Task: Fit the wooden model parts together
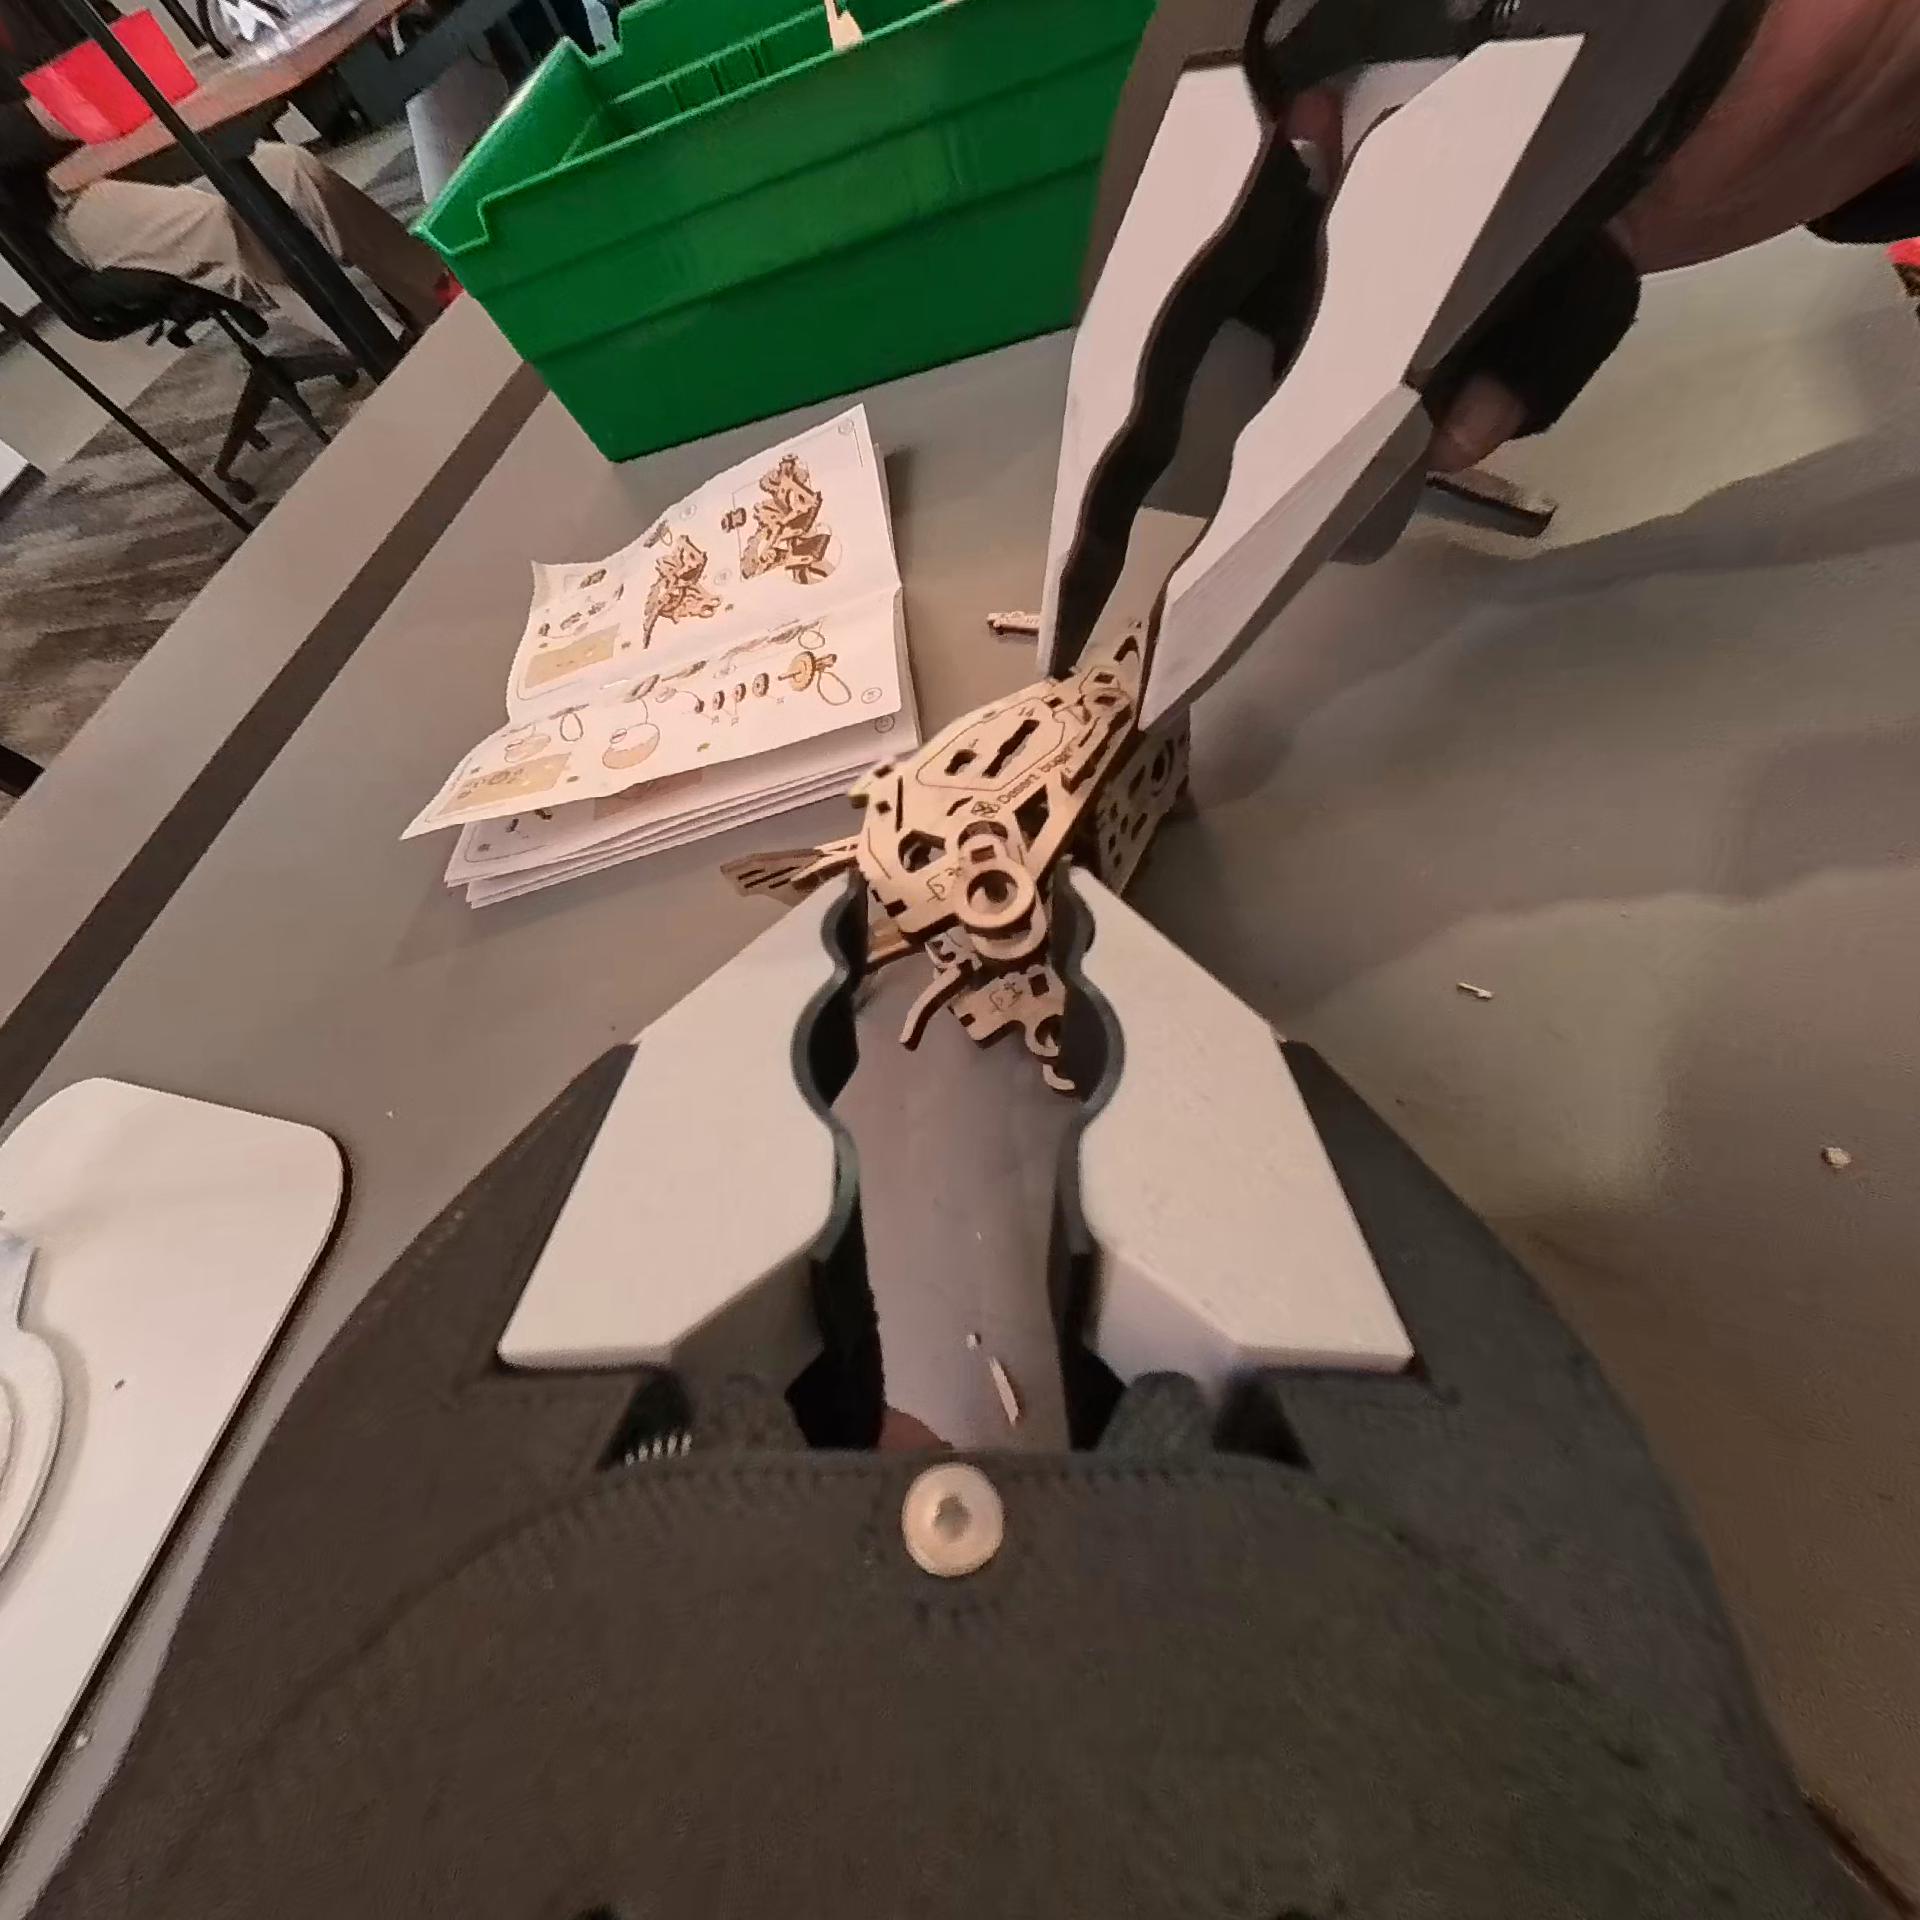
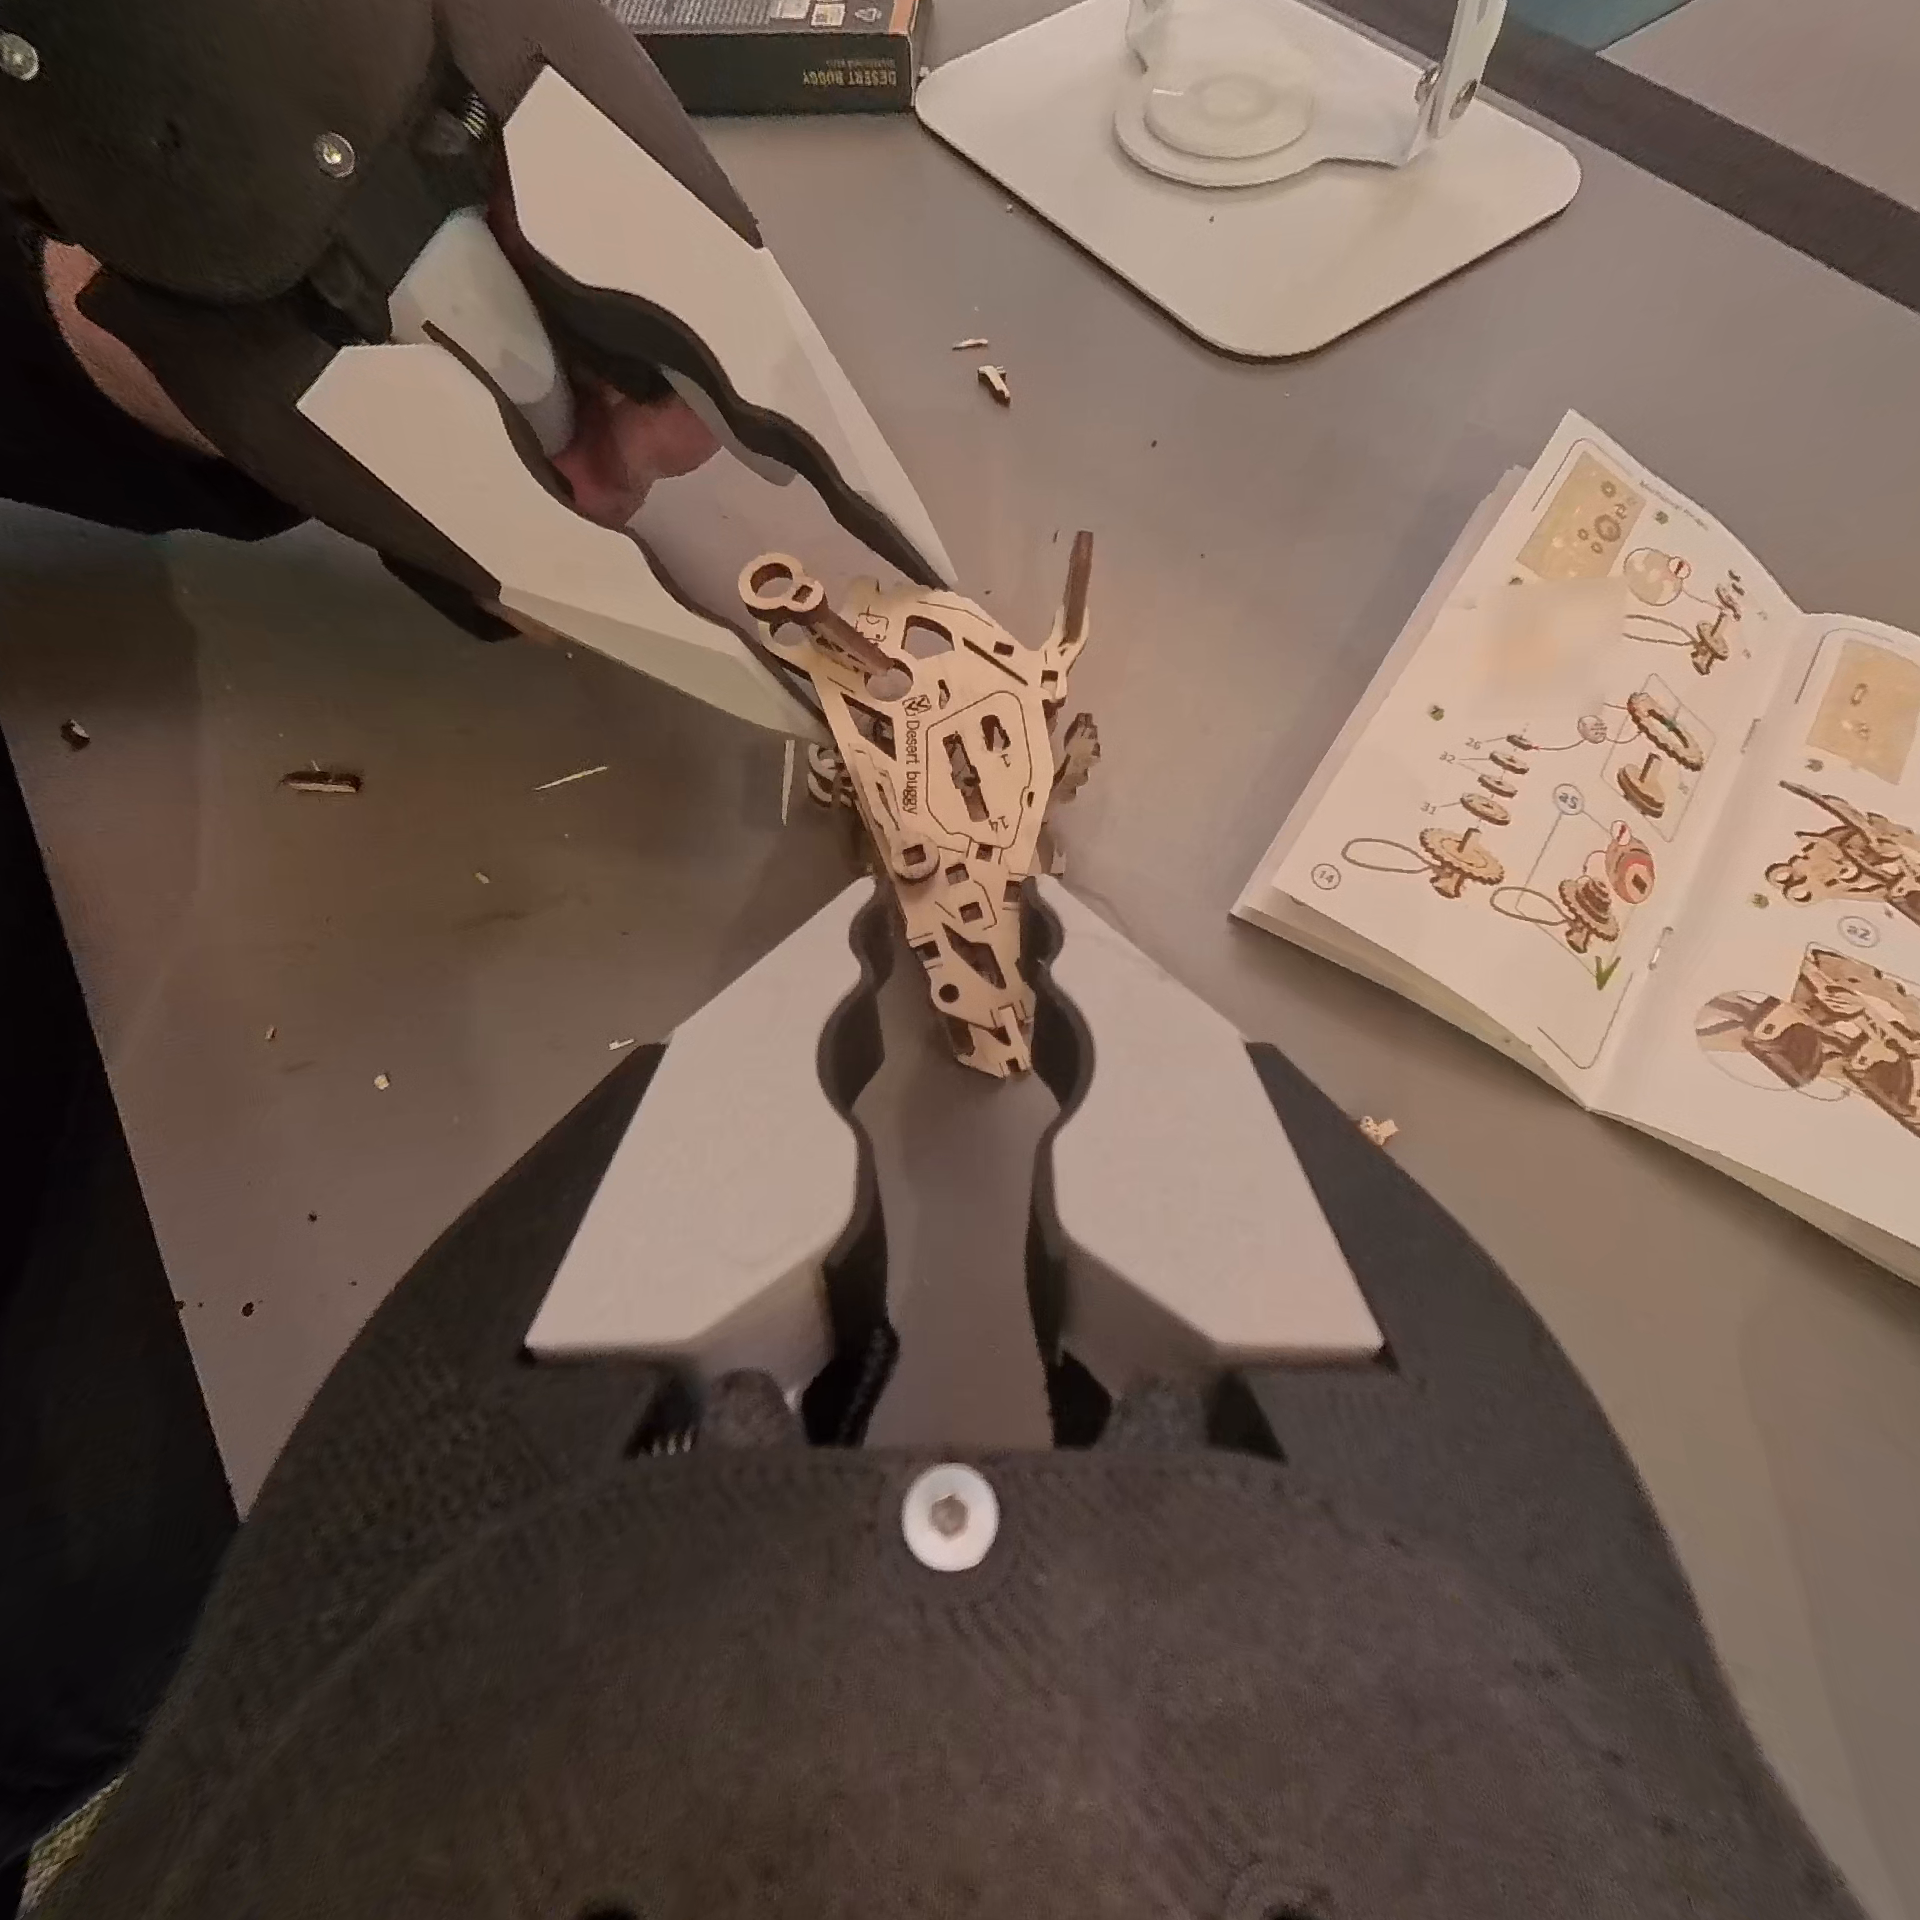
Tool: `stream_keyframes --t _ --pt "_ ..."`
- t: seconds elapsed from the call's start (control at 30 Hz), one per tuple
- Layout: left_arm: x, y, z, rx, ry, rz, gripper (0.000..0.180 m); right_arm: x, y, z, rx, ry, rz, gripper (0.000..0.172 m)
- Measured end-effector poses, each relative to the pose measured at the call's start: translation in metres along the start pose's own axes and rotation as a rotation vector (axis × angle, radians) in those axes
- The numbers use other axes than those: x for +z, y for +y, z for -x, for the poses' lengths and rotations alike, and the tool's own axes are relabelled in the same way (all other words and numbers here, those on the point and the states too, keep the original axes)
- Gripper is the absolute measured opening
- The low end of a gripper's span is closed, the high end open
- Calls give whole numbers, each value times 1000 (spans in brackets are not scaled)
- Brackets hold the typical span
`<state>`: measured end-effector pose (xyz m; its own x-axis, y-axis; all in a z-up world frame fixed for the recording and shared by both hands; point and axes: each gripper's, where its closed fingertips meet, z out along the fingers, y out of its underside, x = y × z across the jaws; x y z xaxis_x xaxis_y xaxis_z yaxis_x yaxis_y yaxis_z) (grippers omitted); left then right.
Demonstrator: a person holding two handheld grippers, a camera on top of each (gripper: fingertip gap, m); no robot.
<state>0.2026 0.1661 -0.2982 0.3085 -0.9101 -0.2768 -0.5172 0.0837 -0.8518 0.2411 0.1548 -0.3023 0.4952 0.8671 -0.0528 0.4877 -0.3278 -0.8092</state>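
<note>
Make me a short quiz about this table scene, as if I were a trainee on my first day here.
1. True or false: the pale laser-cut wooden model lies flat on the grey table, untouched.
2. The open paper instruction booklet lies beside which container? A) a green plastic bin B) a red metal bucket C) a wicker basket
3. Fill in: the right gripper holds one end of the model; the other end sits between the fingers of the ____ gripper.

Key: 1 false; 2 A; 3 left.

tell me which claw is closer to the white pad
Left. The left claw sits beside the white pad; the right claw is beyond the wooden model, farther off.
</note>
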Motion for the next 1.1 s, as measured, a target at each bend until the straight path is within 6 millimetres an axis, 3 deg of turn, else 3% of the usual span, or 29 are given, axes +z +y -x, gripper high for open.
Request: stream_keyframes --t 0.3,0.73,1.1 --pt "5 -4 2 -18 22 -3 33 -7 -5 -4 22 9 -11 20" --pt "11 3 2 -40 56 29 33 -2 2 -7 63 -19 3 20" --pt "3 -2 -4 -3 25 28 33 -3 4 0 71 -64 1 20"
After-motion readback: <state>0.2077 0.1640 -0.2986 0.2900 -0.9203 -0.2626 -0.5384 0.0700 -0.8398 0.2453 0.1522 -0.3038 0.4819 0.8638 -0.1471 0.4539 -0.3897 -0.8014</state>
